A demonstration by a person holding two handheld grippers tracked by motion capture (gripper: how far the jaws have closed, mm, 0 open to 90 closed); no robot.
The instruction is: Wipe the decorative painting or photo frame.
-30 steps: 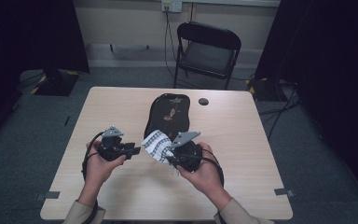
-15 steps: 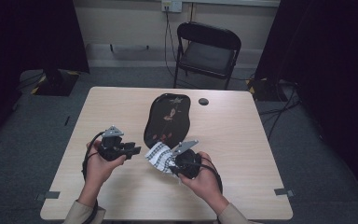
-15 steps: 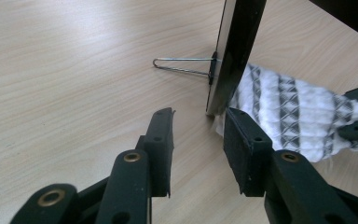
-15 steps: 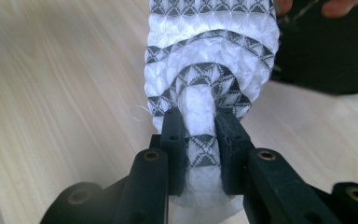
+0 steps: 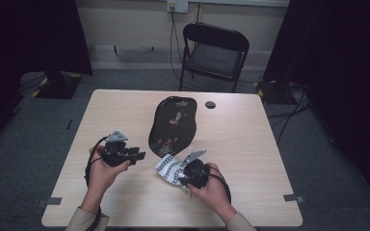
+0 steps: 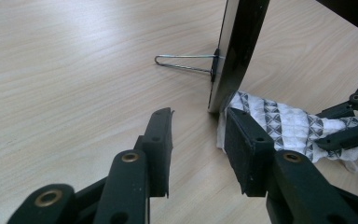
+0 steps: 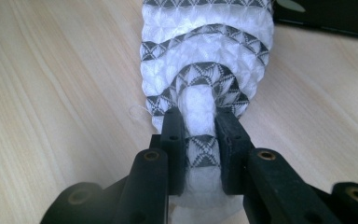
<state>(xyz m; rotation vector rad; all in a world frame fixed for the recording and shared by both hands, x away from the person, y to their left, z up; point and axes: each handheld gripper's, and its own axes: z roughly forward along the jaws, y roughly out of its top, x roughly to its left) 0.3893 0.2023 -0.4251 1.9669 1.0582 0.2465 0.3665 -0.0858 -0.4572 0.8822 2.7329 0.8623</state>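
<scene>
Cloth, white with bands of grey triangle pattern, bunched into a fold and pinched between the pads of the right gripper; jaws clamped tight on it, fabric bulging out above and below the pads. Lies low over the wooden table on the near side, just beside the near end of the black lacquered tray, seen in the high view as a small crumpled heap right in front of the right gripper.

Left gripper held in the other hand, near the tray's left edge, pointed toward the cloth. Jaws apart with nothing between them (bare table showing in the gap in the left gripper view). Same view: the tray's edge standing tall just ahead of the jaws, its end resting on or right against the cloth, with a thin wire loop sticking out from the tray's side, close over the table. Thin black links of the right gripper reaching onto the cloth from the right.

Farther back: a small dark round disc on the table beside the tray's far end, and a black folding chair beyond the table.
</scene>
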